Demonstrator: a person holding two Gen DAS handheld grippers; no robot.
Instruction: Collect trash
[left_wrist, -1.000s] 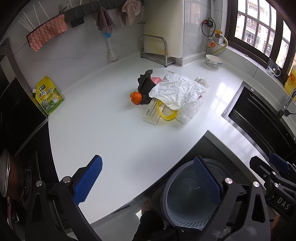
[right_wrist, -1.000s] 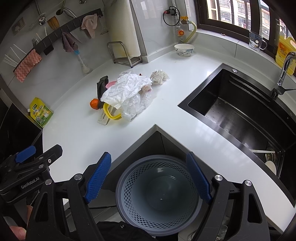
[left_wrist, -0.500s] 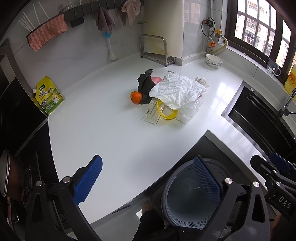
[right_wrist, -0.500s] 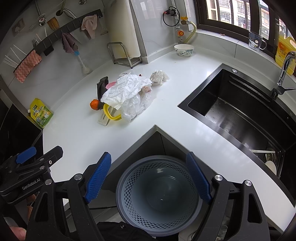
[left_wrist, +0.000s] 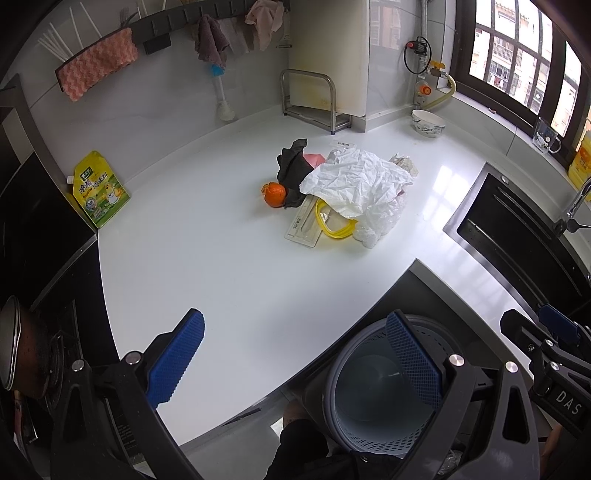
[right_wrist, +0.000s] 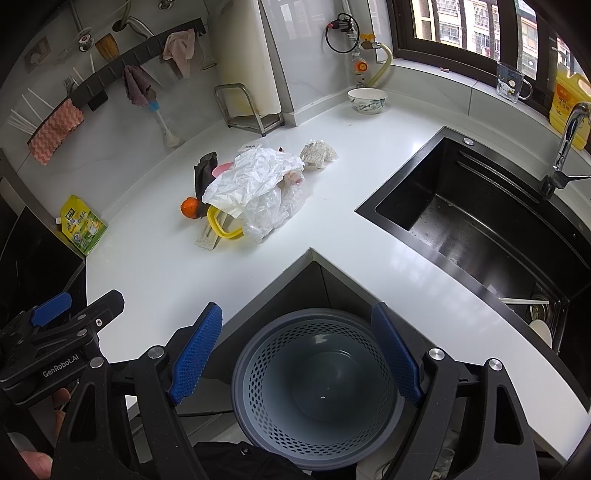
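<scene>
A pile of trash lies mid-counter: crumpled white paper (left_wrist: 354, 181) (right_wrist: 251, 177), clear plastic bag (left_wrist: 376, 221) (right_wrist: 269, 214), yellow ring (left_wrist: 332, 225) (right_wrist: 221, 227), flat white package (left_wrist: 301, 229), orange peel (left_wrist: 275, 194) (right_wrist: 189, 206), black wrapper (left_wrist: 291, 170) (right_wrist: 203, 173) and a crumpled wad (right_wrist: 317, 153). A grey perforated bin (right_wrist: 314, 391) (left_wrist: 380, 384) stands empty on the floor below the counter corner. My left gripper (left_wrist: 295, 365) is open over the counter's front edge. My right gripper (right_wrist: 295, 362) is open above the bin. Both are empty and far from the pile.
A black sink (right_wrist: 480, 229) with a faucet (right_wrist: 565, 147) is at the right. A bowl (right_wrist: 367, 99), a metal rack (right_wrist: 247, 107), a green pouch (left_wrist: 98, 190), a stove (left_wrist: 44, 258) at the left, and an oil bottle (right_wrist: 569, 99) ring the white counter (left_wrist: 221, 258).
</scene>
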